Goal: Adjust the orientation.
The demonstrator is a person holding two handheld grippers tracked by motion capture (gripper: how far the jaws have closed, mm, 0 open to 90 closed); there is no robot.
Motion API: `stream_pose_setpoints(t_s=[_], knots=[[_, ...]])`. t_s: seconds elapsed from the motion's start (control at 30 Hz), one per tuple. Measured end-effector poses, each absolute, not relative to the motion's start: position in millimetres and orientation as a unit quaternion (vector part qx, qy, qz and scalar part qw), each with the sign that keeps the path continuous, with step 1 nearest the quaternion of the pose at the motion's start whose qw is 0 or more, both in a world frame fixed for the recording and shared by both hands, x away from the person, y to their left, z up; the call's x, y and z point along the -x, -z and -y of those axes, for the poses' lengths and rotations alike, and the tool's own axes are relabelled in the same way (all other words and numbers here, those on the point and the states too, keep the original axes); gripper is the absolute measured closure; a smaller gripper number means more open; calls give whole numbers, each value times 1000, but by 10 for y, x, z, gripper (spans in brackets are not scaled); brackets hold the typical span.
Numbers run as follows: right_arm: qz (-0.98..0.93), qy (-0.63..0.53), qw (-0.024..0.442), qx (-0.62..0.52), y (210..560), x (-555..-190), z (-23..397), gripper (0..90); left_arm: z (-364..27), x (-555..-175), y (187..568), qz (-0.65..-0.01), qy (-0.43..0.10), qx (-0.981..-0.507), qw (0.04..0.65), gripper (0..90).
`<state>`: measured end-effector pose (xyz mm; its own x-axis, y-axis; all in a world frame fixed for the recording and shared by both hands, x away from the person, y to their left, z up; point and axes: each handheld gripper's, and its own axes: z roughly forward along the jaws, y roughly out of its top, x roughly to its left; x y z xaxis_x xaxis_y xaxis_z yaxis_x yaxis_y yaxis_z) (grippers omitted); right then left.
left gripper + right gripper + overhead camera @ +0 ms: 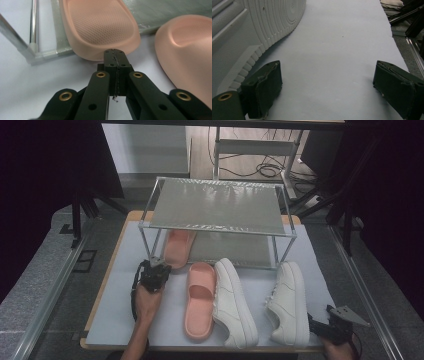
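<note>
In the high view, a white sheet (125, 310) covers a wooden table, and a 2-tier metal rack with silvery shelves (215, 207) stands at its far half. A salmon-pink rubber slide sandal (179, 246) lies on the rack's bottom shelf at the left, its heel end poking out toward the near side. The left gripper (160, 261) sits right at that heel, beside the rack's near-left leg. A 2nd pink slide sandal (198, 300) lies on the sheet just right of the left hand (147, 300). Right of it lie 2 white leather sneakers, one (234, 302) touching the 2nd sandal, the other (289, 302) apart and tipped on its side. The right gripper (312, 324) rests at the near-right corner, close to the tipped sneaker's heel. Grey floor, aluminium rails, cables and a dark curtain surround the table.

In the left gripper view, the jaws are pressed together with nothing between them, their tips just at the textured sole edge of the shelved sandal (100, 27). The rack's corner post (32, 48) stands at left; the 2nd sandal (187, 55) bulges at right.

In the right gripper view, the jaws stand spread wide over bare sheet (337, 50); the ribbed sole of the tipped sneaker (262, 22) lies beside the left pad.
</note>
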<state>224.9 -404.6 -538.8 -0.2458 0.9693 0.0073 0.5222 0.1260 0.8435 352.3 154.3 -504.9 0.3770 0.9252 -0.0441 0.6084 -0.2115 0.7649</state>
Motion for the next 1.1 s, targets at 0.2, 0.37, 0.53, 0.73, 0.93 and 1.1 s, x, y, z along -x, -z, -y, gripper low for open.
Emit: stream_pose_setpoints(t_s=[0.2, 0.37, 0.53, 0.73, 0.93, 1.1], knots=[[-692, -381, 293, -539, 5388, -2249, 4047, 83, -1518, -3617, 5045, -517, -227, -744, 357, 899], [-692, -381, 293, -539, 5388, -2249, 4047, 83, -1493, -3709, 5070, -521, -234, -740, 356, 899], [-692, -381, 293, -539, 5388, -2249, 4047, 83, -1470, -3758, 5088, -524, -233, -736, 359, 899], [-691, -381, 293, -539, 5388, -2249, 4047, 83, -1489, -3742, 5093, -523, -221, -740, 360, 898], [-691, -381, 293, -539, 5388, -2249, 4047, 84, -1526, -3642, 5027, -510, -207, -743, 381, 896], [-691, -381, 293, -539, 5388, -2249, 4047, 84, -1512, -3526, 4944, -495, -202, -748, 394, 868]])
